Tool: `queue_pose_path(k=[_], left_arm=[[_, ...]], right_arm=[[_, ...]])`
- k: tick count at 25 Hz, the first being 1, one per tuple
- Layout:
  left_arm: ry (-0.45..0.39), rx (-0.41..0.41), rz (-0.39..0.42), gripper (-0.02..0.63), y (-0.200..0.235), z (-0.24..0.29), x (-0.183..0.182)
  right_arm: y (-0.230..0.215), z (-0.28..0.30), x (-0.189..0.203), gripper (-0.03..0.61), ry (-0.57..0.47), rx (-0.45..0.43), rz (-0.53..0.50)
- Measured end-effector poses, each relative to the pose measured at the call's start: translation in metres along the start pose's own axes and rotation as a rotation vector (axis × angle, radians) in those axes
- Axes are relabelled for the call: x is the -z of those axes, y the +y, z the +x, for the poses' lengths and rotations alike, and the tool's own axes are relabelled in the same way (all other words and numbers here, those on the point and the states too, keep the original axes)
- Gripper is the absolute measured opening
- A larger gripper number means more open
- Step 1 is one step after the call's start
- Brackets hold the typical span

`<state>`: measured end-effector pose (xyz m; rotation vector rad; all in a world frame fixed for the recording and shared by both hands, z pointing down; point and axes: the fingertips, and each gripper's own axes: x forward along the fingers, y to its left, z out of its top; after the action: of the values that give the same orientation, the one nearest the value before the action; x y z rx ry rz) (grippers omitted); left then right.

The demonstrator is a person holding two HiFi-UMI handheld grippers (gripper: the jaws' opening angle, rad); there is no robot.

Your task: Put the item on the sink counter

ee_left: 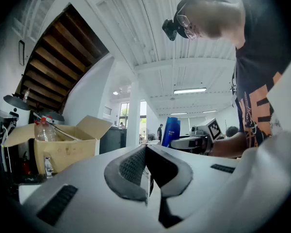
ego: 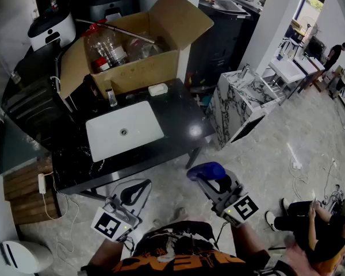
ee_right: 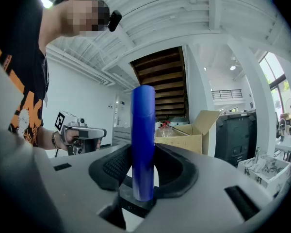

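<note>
**Blue canister in your right claw, off the counter's front edge**

White print runs down the blue canister (ee_right: 143, 135) in the left gripper view, but it is too small to read. The cardboard box (ego: 144, 68) at the counter's back edge carries faint print that can't be read either. Each claw's cube shows a black-and-white square marker.

Your right claw (ee_right: 143, 168) is clamped on the canister near its bottom end, with the rest standing up from between the pads. You hold it low in front of your body, above the floor off the front right corner of the black counter (ego: 178, 119), not over it.

Your left claw (ee_left: 146, 166) has its pads pressed together with nothing between them. It sits low beside the right one, aimed at the counter's front edge.
</note>
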<state>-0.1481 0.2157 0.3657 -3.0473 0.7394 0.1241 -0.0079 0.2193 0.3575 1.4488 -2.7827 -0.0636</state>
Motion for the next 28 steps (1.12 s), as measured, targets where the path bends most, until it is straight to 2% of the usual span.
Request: queue_pose_path(k=[9,15,24,28], left_arm=[[0.0,-0.013,-0.014,0.012,0.0,-0.004,0.002],[0.001,-0.027,-0.01,0.012,0.001,-0.021,0.002],[-0.017,-0.039,0.019,0.012,0.004,-0.045,-0.008],[-0.031,-0.047,0.01,0.012,0.01,-0.054,-0.012]], right_arm=[[0.003,0.004,0.004,0.158,0.012,-0.018,0.002],[0.013,0.008,0.001,0.159,-0.017,-0.029,0.042],[0.034,0.013,-0.009,0.16,-0.032,-0.022,0.023],[0.039,0.014,-0.012,0.158,-0.037,-0.024,-0.019]])
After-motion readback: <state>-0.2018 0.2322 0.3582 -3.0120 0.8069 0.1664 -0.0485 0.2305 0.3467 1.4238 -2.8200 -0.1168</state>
